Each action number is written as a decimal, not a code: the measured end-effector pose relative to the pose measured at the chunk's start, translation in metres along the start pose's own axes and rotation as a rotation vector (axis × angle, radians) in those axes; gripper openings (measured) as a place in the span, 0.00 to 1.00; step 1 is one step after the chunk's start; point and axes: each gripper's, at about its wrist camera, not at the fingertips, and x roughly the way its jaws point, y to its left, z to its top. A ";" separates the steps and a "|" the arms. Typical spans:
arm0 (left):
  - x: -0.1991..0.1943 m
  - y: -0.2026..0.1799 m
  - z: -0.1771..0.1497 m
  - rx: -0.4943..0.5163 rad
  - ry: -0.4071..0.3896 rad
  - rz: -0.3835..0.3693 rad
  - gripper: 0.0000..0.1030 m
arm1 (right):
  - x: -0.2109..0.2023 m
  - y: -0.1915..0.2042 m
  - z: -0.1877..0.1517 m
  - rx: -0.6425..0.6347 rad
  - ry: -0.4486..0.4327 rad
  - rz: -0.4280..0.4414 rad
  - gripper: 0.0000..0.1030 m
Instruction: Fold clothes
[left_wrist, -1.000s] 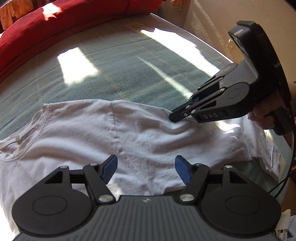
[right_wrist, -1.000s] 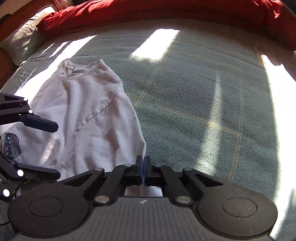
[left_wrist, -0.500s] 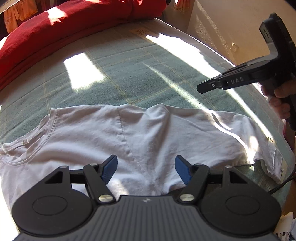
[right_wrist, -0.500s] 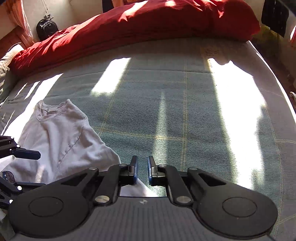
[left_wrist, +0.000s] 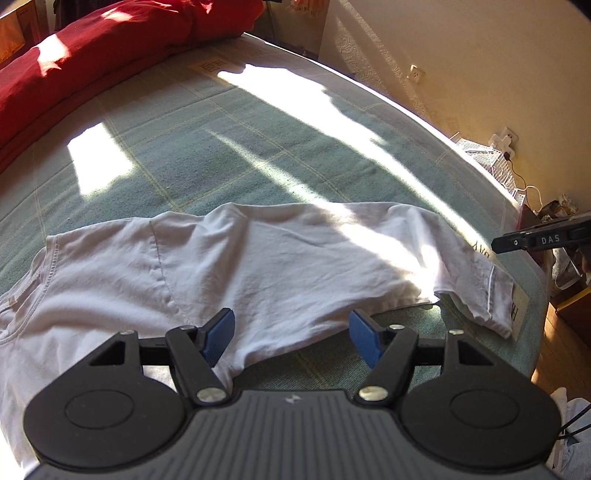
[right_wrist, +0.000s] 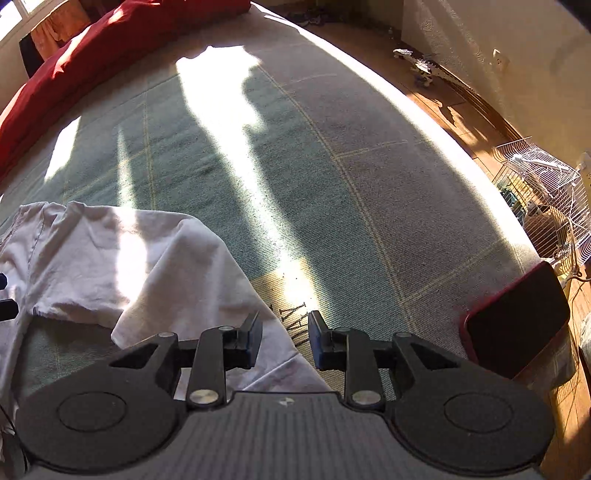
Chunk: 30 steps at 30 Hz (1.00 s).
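Bed (left_wrist: 258, 122) first: its green checked cover fills both views, crossed by bright bars of sunlight, with a red duvet (left_wrist: 92, 48) bunched along the far edge. Along the near edge of the bed lies the white T-shirt (left_wrist: 258, 266), spread sideways, its collar toward the left end and its hem toward the bed's right-hand corner. One long side looks turned in over the body, with a sleeve seam running across the top layer, so a first lengthwise fold seems to be made. The cloth is rumpled and humped in the middle, and the hem end curls loosely over printed lettering near the corner. What is left, by this reading, is smoothing, perhaps the other side, and the crosswise folds that bring hem to collar; the job looks early, well short of halfway.

Off the bed's right-hand edge stand a white wire cage (right_wrist: 543, 184) on the wooden floor and a dark, red-rimmed object (right_wrist: 517, 325) close to the corner.

The left hand-held gripper (left_wrist: 291, 332) hangs over the shirt's near edge with its blue pads spread wide and nothing pinched between them. The right hand-held gripper (right_wrist: 284, 338) hovers over the hem corner; its jaws are opening, with shirt fabric below the gap but not pressed by either pad.
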 end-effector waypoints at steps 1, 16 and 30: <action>0.001 -0.002 0.000 0.008 0.004 -0.002 0.67 | -0.001 -0.002 -0.010 0.022 0.005 -0.007 0.32; 0.010 -0.024 0.003 0.053 0.025 -0.027 0.67 | 0.012 -0.009 -0.067 0.351 -0.033 -0.080 0.49; 0.003 -0.014 -0.001 0.026 0.011 -0.009 0.67 | -0.028 -0.013 0.001 0.083 -0.162 -0.205 0.07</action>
